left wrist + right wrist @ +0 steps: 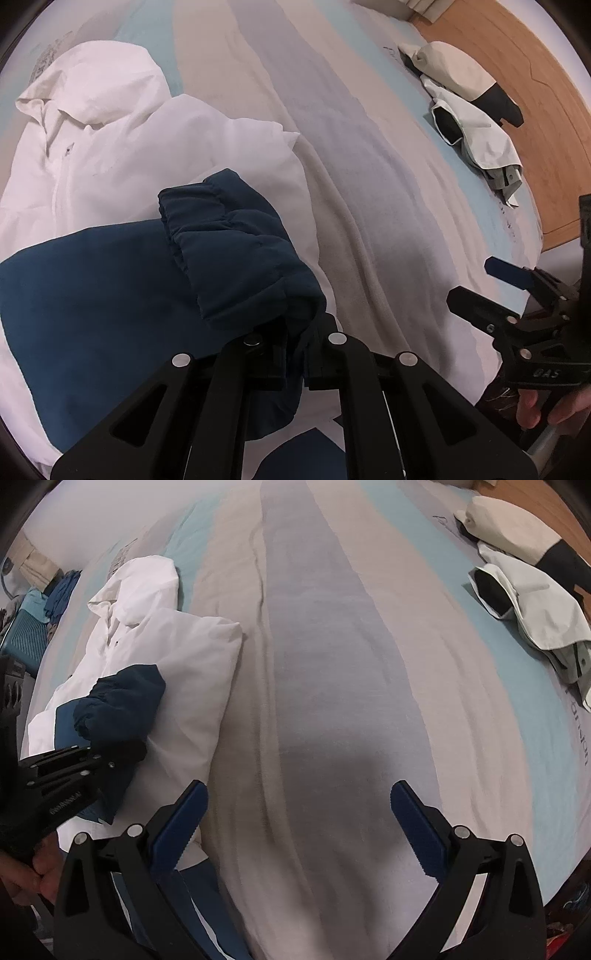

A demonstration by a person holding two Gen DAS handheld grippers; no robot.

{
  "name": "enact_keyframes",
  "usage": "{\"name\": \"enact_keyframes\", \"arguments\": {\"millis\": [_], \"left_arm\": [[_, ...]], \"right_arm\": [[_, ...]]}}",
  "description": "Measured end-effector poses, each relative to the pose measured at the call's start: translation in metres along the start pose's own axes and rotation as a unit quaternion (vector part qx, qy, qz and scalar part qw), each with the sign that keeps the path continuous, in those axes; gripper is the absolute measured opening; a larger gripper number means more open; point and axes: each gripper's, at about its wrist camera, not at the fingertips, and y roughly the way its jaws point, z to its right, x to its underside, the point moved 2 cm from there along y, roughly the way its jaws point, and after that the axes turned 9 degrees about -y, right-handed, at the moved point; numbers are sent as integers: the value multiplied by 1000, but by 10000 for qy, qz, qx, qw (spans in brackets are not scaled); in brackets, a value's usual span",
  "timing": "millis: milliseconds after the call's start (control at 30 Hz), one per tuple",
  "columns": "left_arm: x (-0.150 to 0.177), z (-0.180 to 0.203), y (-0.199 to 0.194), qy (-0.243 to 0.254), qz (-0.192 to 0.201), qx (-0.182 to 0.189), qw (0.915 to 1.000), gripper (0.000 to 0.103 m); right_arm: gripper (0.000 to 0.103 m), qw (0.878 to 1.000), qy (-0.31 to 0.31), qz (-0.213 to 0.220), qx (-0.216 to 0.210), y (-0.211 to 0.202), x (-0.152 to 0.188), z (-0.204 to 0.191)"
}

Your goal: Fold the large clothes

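Two jackets are lying on the bed (332,664): the white-and-navy jacket (122,155), whose navy sleeve (236,251) the left gripper (295,354) is clamping, and a beige jacket (524,590). The right gripper (299,812) is hanging with jaws wide apart, holding nothing.

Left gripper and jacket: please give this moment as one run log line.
left gripper: shut on navy sleeve | right gripper: open, empty | jacket: on bed
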Motion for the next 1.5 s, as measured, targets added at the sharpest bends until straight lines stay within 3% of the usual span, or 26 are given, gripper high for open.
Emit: {"name": "enact_keyframes", "arguments": {"millis": [200, 367, 433, 567, 700, 933, 1267, 1500], "left_arm": [[-1, 0, -8, -43, 7, 113, 9999, 13], [0, 0, -14, -16, 40, 138, 9999, 37], [0, -2, -17, -72, 86, 158, 9998, 52], [0, -4, -24, -148, 154, 176, 9996, 59], [1, -11, -38, -240, 314, 57, 9992, 79], [4, -36, -64, -518, 460, -152, 9975, 97], [-2, -98, -109, -735, 734, -696, 9922, 97], [-57, -157, -132, -328, 1099, -897, 9893, 97]], "right_arm": [[95, 10000, 29, -73, 5, 3, 9, 2], [95, 10000, -18, -75, 13, 1, 13, -2], [95, 10000, -20, -63, 7, 0, 13, -3], [95, 10000, -24, -45, -6, -1, 14, -4], [95, 9999, -99, -28, -54, -3, 14, -7], [95, 9987, -441, 99, -223, -13, 0, -14], [95, 9883, -1304, 523, -598, -32, -54, -46], [95, 9735, -2019, 805, -713, -24, -111, -100]]}}
